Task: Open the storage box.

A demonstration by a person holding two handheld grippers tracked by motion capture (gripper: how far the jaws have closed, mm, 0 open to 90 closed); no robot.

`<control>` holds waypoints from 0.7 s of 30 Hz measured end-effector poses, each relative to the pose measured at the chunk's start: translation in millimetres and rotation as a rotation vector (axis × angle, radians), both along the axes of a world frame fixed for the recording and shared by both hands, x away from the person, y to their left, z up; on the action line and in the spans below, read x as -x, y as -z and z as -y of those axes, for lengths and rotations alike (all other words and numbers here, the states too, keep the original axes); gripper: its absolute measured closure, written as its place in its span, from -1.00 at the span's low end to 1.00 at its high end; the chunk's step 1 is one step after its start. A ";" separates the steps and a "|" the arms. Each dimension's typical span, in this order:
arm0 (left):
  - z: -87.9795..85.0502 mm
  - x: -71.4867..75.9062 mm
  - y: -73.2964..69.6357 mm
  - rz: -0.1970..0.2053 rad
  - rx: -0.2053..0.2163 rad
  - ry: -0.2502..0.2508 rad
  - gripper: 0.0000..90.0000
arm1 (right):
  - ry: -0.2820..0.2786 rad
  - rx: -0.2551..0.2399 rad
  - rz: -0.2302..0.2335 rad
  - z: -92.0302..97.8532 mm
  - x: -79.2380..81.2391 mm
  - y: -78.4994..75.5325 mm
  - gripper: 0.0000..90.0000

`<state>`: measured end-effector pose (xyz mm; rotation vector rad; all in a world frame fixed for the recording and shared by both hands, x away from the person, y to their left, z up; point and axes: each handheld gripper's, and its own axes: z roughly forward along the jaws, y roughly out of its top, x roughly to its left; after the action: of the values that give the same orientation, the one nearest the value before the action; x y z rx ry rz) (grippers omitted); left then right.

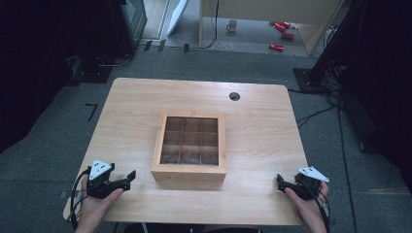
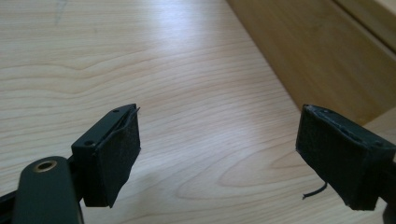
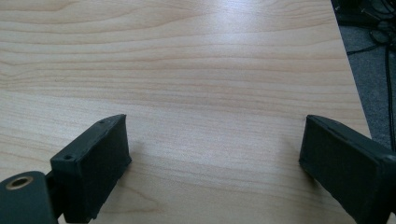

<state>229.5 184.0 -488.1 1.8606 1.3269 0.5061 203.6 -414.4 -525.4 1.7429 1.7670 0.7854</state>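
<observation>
The wooden box (image 1: 189,145) sits mid-frame on the table (image 1: 252,104), its lid down. The left gripper (image 1: 131,177) at lower left and the right gripper (image 1: 279,180) at lower right gape empty. Likely the start; next, reach inward for the box.

This looks like a lab or a recording room in an office building. The wooden table (image 1: 262,111) stands alone on grey carpet (image 1: 43,150). Black stands (image 1: 335,53) and cables (image 1: 316,114) are around it. Behind, a mug (image 1: 232,25) and red cans (image 1: 282,34) are on the floor under a desk (image 1: 272,12).
</observation>
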 end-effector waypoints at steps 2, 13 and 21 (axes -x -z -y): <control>4.1 0.8 -1.4 -0.001 0.011 0.012 -0.68 | 0.000 0.000 0.000 0.0 0.0 0.0 -0.82; 26.8 6.9 -8.6 -0.001 0.044 0.075 -0.64 | -0.007 0.000 0.001 -0.2 -0.6 0.1 -0.82; 42.6 12.1 -10.4 0.016 0.044 0.142 -0.42 | -0.011 0.000 0.002 -0.3 -1.3 0.1 -0.82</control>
<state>217.4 141.4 -477.7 1.8949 1.1757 0.4137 204.9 -414.1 -525.6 1.7333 1.7770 0.7908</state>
